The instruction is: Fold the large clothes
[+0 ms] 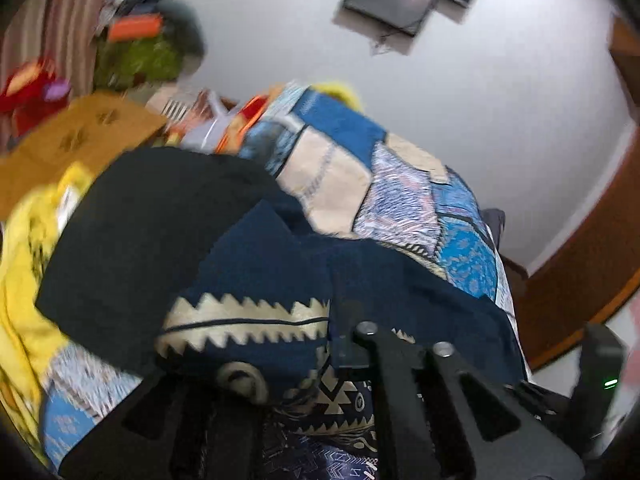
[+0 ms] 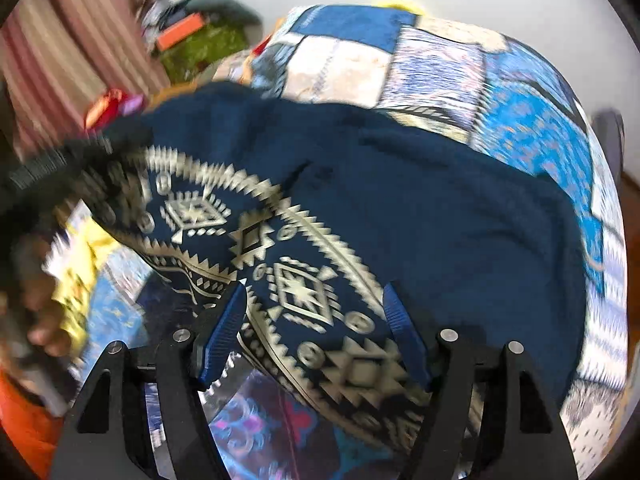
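Cloth fills my view: the navy garment (image 2: pixel 400 200) with its cream zigzag border lies on the patchwork bedspread (image 2: pixel 520 92), just ahead of my right tongs (image 2: pixel 316 336), which stand wide apart over that border without pressing it; my left tongs (image 1: pixel 320 360) sit buried under draped fabric; I cannot tell their state.

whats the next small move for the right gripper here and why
Probably close the right gripper on the navy patterned garment. Its blue fingers stand apart astride the cream-patterned border, and the cloth still lies unfolded across the patchwork bedspread.
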The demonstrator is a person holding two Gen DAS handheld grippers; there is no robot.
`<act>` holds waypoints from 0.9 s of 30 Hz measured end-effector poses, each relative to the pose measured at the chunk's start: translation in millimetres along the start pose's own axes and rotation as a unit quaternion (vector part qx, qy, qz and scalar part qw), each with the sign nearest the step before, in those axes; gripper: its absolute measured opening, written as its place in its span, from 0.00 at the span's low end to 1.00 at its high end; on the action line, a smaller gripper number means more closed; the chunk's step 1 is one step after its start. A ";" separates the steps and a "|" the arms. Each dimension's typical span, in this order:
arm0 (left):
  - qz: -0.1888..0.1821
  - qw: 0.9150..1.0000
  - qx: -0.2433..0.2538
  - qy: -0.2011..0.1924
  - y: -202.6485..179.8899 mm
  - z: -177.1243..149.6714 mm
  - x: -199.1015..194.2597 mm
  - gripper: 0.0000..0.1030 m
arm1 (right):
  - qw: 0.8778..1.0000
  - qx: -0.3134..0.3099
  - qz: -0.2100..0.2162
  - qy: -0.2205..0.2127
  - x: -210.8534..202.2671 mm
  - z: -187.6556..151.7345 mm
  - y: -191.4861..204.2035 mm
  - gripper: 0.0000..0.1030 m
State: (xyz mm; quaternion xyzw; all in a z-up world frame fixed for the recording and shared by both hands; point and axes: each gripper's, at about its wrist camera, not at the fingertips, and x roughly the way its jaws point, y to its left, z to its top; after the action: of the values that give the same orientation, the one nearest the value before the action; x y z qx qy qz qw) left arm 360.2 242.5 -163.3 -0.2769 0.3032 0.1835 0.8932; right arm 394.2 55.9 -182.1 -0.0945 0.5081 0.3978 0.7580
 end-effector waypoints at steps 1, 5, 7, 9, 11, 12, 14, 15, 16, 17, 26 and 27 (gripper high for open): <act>-0.010 0.999 -0.031 0.012 11.4 -1.1 5.5 0.31 | 1.000 0.018 -0.003 -0.006 -6.4 -0.7 -8.6 0.65; -0.039 0.993 -0.110 0.034 36.3 -5.6 19.2 0.52 | 0.999 0.031 -0.034 -0.011 -11.9 -1.0 -19.7 0.65; -0.022 0.994 -0.101 0.032 36.7 -2.0 25.4 0.52 | 0.998 0.025 -0.056 -0.015 -9.0 -1.7 -17.6 0.65; 0.001 0.996 -0.084 0.025 33.0 1.8 27.3 0.52 | 0.997 0.017 -0.067 -0.017 -4.9 -3.4 -13.2 0.65; 0.033 0.998 -0.053 0.018 24.8 6.2 32.2 0.41 | 0.997 0.012 -0.080 -0.017 -6.5 -8.0 -13.1 0.65; 0.051 0.998 -0.032 0.015 19.8 7.0 34.1 0.27 | 0.996 0.010 -0.090 -0.020 -6.2 -11.6 -11.9 0.65; 0.069 0.997 0.012 0.016 7.6 10.9 36.9 0.13 | 0.995 0.005 -0.100 -0.025 -13.1 -18.2 -14.5 0.65; 0.068 0.997 0.025 0.011 1.6 13.8 33.7 0.09 | 0.994 0.004 -0.107 -0.031 -20.3 -23.3 -18.4 0.65; 0.061 0.997 0.039 0.004 -5.7 17.2 29.5 0.06 | 0.992 0.007 -0.116 -0.039 -29.9 -29.6 -25.1 0.65; 0.052 0.997 0.055 -0.004 -15.1 21.3 23.2 0.06 | 0.992 0.010 -0.122 -0.042 -36.0 -33.4 -30.3 0.65; -0.080 0.975 0.200 -0.049 -155.5 24.6 -26.9 0.04 | 0.982 0.151 -0.109 0.022 -28.4 -69.9 -117.4 0.65; -0.104 0.971 0.212 -0.041 -173.7 18.5 -28.6 0.04 | 0.982 0.158 -0.100 0.028 -21.3 -71.4 -120.2 0.65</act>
State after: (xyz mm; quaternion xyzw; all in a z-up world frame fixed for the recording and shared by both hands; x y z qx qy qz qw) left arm 433.0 113.7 -66.1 -0.1032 0.2676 0.0321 0.9575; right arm 425.1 -74.0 -228.7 -0.0347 0.5737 0.2318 0.7848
